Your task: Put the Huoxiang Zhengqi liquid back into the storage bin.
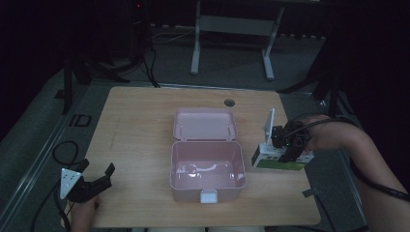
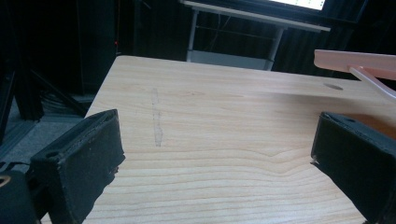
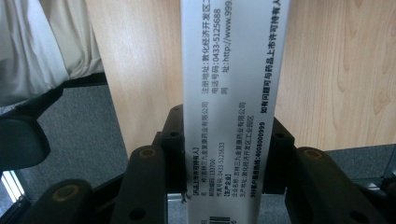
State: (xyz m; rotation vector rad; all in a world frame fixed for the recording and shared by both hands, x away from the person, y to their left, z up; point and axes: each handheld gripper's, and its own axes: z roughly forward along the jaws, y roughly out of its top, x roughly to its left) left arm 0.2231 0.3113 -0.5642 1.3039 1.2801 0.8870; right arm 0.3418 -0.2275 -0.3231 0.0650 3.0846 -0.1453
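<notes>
- The right gripper (image 1: pixel 288 151) is clamped across a white-and-green medicine box (image 1: pixel 282 160) at the right edge of the table (image 1: pixel 140 121). In the right gripper view the box's printed white face (image 3: pixel 231 93) runs straight up between the two black jaws, which press on its long sides.
- The box sits just right of the open pink case (image 1: pixel 208 169), apart from it, with its white end flap (image 1: pixel 269 124) standing upright (the gripper hides whether the box rests on the wood or is just clear of it).
- The left gripper (image 1: pixel 92 181) hangs near the front left corner with its jaws wide apart and nothing between them. The left gripper view looks along bare wood, with the pink case's lid (image 2: pixel 355 60) at far right.
- The case lies open, lid flat behind it, the tub bare inside and the white latch (image 1: pixel 208 196) at the front.
- Judged from this, the step in hand is carrying the box into the tub. To do it well: keep the squeeze even so the thin card does not buckle, lift high enough to clear the near wall, hold the box level, and mind the loose flap on the rim.
</notes>
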